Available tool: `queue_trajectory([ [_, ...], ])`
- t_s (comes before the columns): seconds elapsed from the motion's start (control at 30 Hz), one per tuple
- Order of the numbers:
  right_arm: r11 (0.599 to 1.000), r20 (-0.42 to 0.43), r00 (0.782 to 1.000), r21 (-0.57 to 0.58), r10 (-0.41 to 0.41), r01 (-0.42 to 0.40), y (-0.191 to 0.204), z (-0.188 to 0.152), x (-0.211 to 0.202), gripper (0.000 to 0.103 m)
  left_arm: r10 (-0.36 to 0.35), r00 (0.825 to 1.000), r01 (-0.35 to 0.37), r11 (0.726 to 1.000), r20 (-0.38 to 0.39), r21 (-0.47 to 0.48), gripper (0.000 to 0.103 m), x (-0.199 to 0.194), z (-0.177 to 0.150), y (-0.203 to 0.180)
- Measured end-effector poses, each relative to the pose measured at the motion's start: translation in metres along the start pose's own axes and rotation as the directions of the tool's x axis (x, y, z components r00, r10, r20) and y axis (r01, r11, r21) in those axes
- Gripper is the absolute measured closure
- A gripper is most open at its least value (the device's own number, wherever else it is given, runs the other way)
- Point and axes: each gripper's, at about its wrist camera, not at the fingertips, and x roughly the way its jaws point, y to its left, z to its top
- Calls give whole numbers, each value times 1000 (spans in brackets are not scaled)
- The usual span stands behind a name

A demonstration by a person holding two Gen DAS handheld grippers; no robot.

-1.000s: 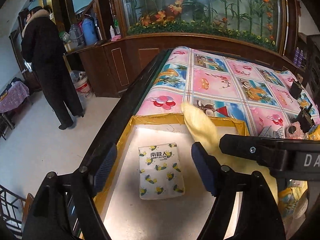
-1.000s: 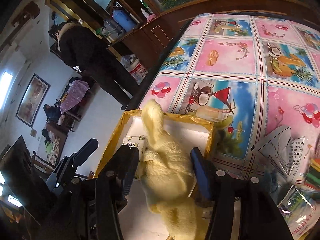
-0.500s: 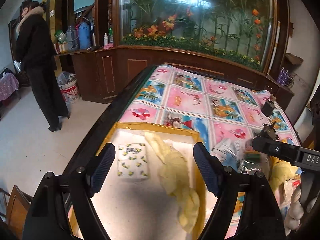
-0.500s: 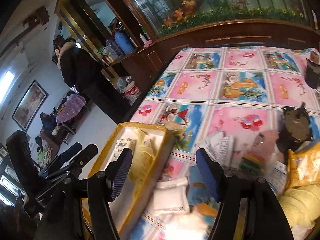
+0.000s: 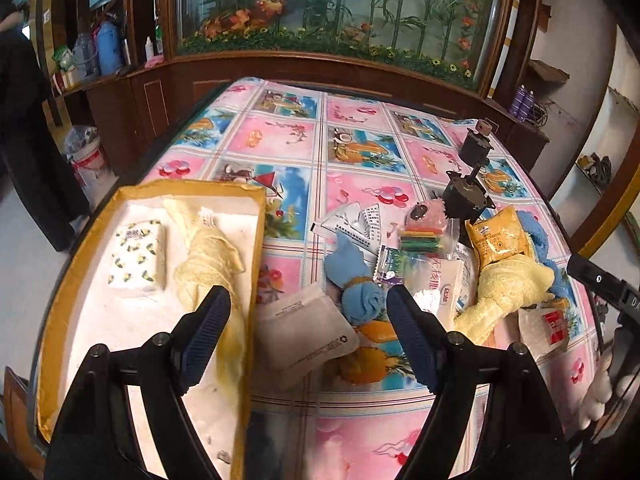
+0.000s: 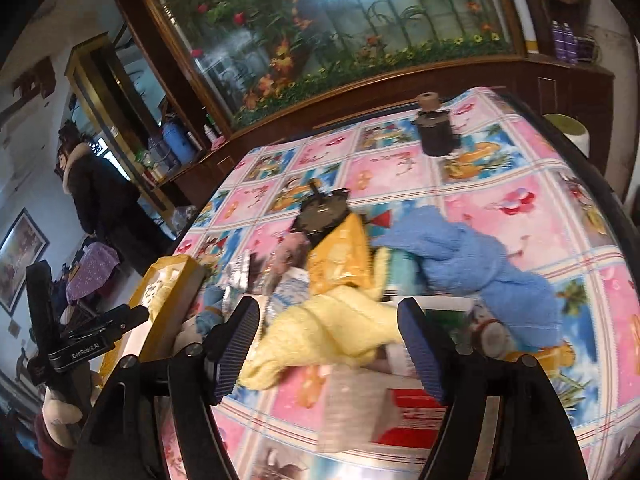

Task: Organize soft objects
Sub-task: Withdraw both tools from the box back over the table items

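Observation:
A yellow-rimmed tray (image 5: 256, 240) lies at the table's left edge and holds a tissue pack (image 5: 138, 256) and a yellow cloth (image 5: 208, 264). My left gripper (image 5: 308, 340) is open above a white pouch (image 5: 308, 332), close to a rolled blue cloth (image 5: 354, 280). In the right wrist view a second yellow cloth (image 6: 332, 328) sits between the fingers of my open right gripper (image 6: 328, 348), untouched as far as I can tell. A larger blue cloth (image 6: 480, 268) lies to its right. The same yellow cloth (image 5: 508, 292) shows at right in the left wrist view.
A yellow snack bag (image 5: 496, 236), packets, a colour-striped pack (image 5: 420, 238) and two dark motor-like parts (image 5: 466, 196) clutter the patterned tablecloth (image 5: 360, 132). A red-and-white box (image 6: 404, 416) lies near the right gripper. A person in black (image 6: 100, 196) stands at far left.
The right gripper let go of the yellow cloth into the tray, then swung right over the second yellow cloth. The left gripper moved right from over the tray to the table clutter.

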Motion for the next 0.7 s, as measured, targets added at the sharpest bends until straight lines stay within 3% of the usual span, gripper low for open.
queue_trajectory([
  [0.13,997,28,999,65,-36,34,-33,-5,3,29,-28,999,27,999,-38,-43,23,14,-1,-9],
  [0.53,997,73,995,49,-68,65,-56,-14,5,29,6,996,5,994,-90,114,23,79,28,-91],
  [0.63,997,66,996,53,-67,63,-57,-15,6,29,10,983,10,994,-183,107,23,108,30,-96],
  [0.7,996,65,995,54,-69,66,-57,-16,6,29,-32,965,62,992,-260,109,23,119,22,-97],
])
